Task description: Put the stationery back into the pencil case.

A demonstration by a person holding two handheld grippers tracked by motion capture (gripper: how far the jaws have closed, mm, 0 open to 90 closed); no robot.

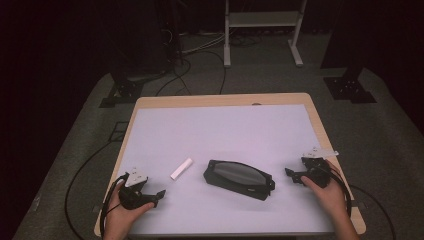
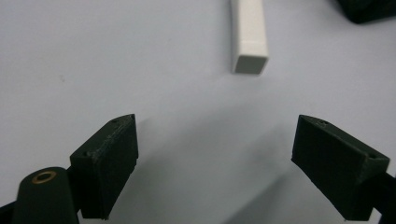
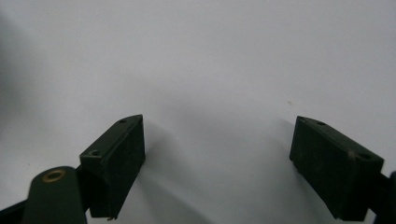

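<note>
A black zipped pouch point(image 1: 239, 179) lies on the white mat point(image 1: 220, 135), a little right of the middle. A small white rectangular bar point(image 1: 181, 168) lies to its left. The left gripper view brings the bar's near end point(image 2: 251, 46) just ahead of the jaws and a corner of the pouch point(image 2: 369, 9) at the top right. My left gripper point(image 1: 159, 194) rests near the mat's front left, open and empty point(image 2: 215, 154). My right gripper point(image 1: 290, 175) sits right of the pouch, open over bare mat point(image 3: 217, 158).
The table's wooden rim point(image 1: 320, 125) frames the mat. Beyond the table stand black stand bases point(image 1: 350, 87) point(image 1: 122, 92), cables on grey carpet point(image 1: 200, 55), and a white metal frame point(image 1: 262, 30).
</note>
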